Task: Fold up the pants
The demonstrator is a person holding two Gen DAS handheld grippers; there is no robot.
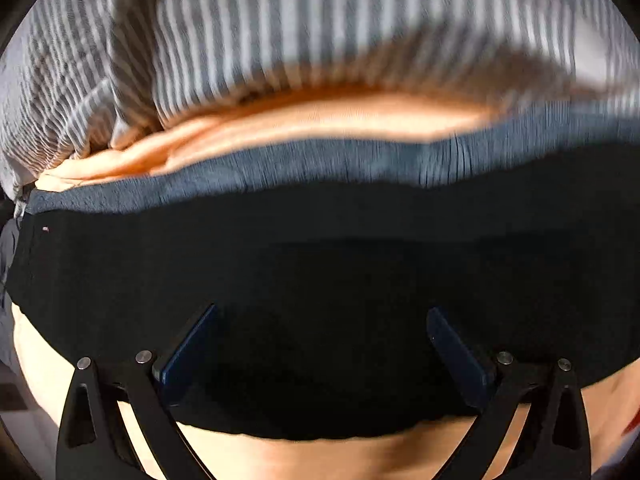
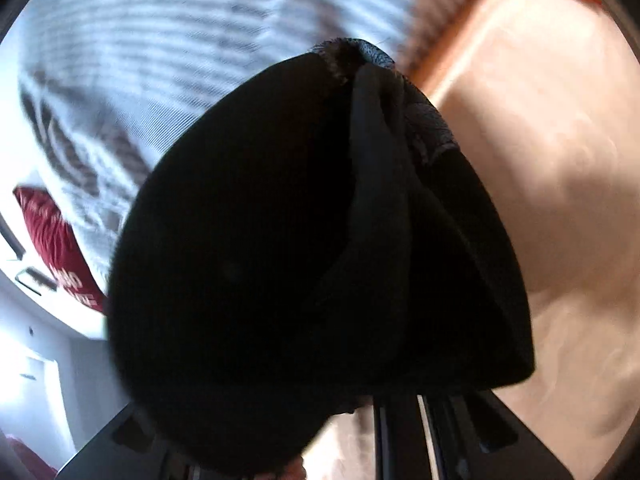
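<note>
Left wrist view, black pants [image 1: 320, 264] lying crosswise, left jaws wide apart, right jaws clamping bunched pants [image 2: 280, 260].

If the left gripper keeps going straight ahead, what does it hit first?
Most likely the black pants: the open left gripper has the dark cloth straight ahead between its fingers. Depth is unclear.

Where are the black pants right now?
The black pants fill the left wrist view's lower half, lying on the peach sheet below the striped fabric. In the right wrist view they bunch at the right gripper.
</note>
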